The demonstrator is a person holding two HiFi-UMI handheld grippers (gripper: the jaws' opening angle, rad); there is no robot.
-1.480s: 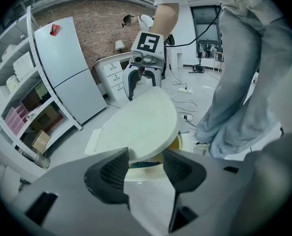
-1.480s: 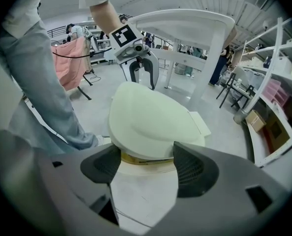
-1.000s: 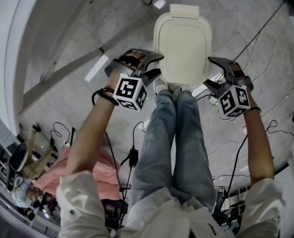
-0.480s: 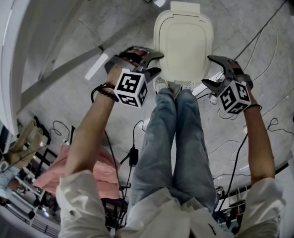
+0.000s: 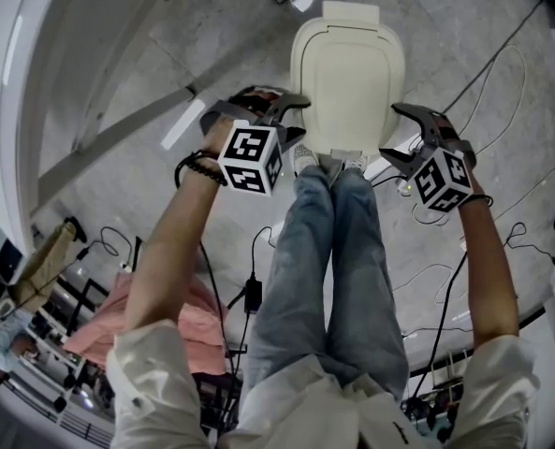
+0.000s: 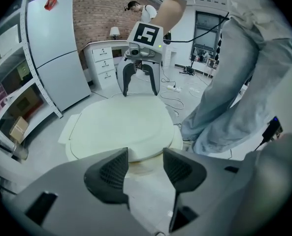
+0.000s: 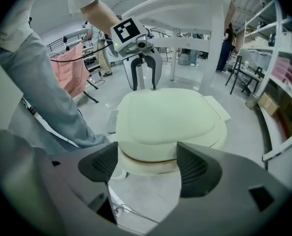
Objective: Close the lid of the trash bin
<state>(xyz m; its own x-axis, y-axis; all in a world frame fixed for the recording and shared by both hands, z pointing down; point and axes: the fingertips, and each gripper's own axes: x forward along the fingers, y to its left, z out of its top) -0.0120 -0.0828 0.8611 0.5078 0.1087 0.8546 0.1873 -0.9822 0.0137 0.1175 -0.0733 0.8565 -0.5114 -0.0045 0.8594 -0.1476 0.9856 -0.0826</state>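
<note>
Left tool: jaws partly apart and just now closing a little. Nothing is between the pads. Through the gap only the near rim of the trash bin and bare floor show.

Right tool: jaws apart, somewhat wider than the left tool's, and holding nothing. The bin's side shows beyond the gap, not inside it.

Both tools point steeply down and inward, and each one faces the other across the bin. Each carries a marker cube, left and right.

In the head view the left tool's tips sit at the bin's left edge and the right tool's tips just beside its right edge, both toward the near end. No contact with the bin can be seen in any view.

The lid is cream with rounded corners. It lies flat on the bin body, shut, with a brownish seam where it meets the body. The hinge tab is at the far end.

The bin stands on the floor directly in front of the person. The person's legs are in jeans, and the shoes are just at the bin's near edge.

Surroundings:
- Cables trail over the floor to the right of the bin.
- A pink cloth hangs near left, behind the left arm.
- A tall pale cabinet stands against a brick wall in the left gripper view.
</note>
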